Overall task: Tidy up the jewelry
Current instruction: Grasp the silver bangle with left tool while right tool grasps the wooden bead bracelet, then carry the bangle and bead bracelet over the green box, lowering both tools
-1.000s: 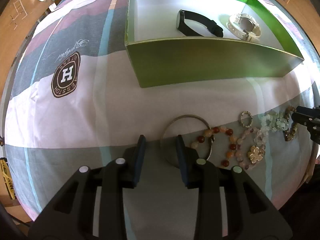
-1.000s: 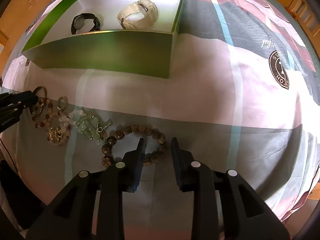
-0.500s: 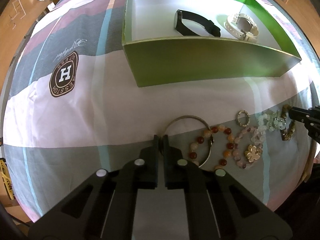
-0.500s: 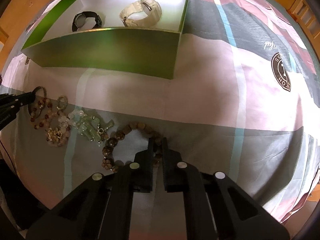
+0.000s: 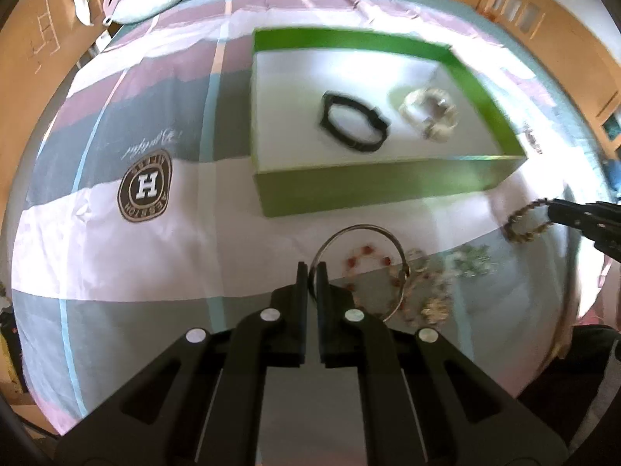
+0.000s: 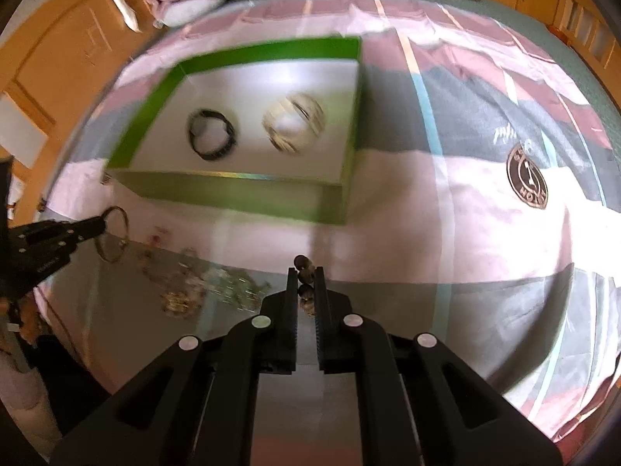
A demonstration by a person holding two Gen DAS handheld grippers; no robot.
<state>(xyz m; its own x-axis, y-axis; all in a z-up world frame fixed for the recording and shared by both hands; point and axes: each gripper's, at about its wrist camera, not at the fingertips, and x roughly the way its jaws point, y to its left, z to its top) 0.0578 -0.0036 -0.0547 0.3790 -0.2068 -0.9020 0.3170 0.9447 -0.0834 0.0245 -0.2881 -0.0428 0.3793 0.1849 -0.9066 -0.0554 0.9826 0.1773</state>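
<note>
Only rightward: beads (image 6: 305, 268) in gripper (image 6: 302, 277).

Bright daylight, motion blur, fisheye edge distortion.

Striped bedspread (image 5: 163, 240), wooden cabinets (image 6: 50, 77) around, bright daylight

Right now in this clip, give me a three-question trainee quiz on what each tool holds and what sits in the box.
1. True or false: the left tool is shut on the thin silver metal bangle.
2. What does the right tool grip? A) white watch B) brown wooden bead bracelet C) nothing
3. How many watches lie in the green cardboard box?

Key: 1 true; 2 B; 3 two, a black strap watch and a white chunky watch.
</note>
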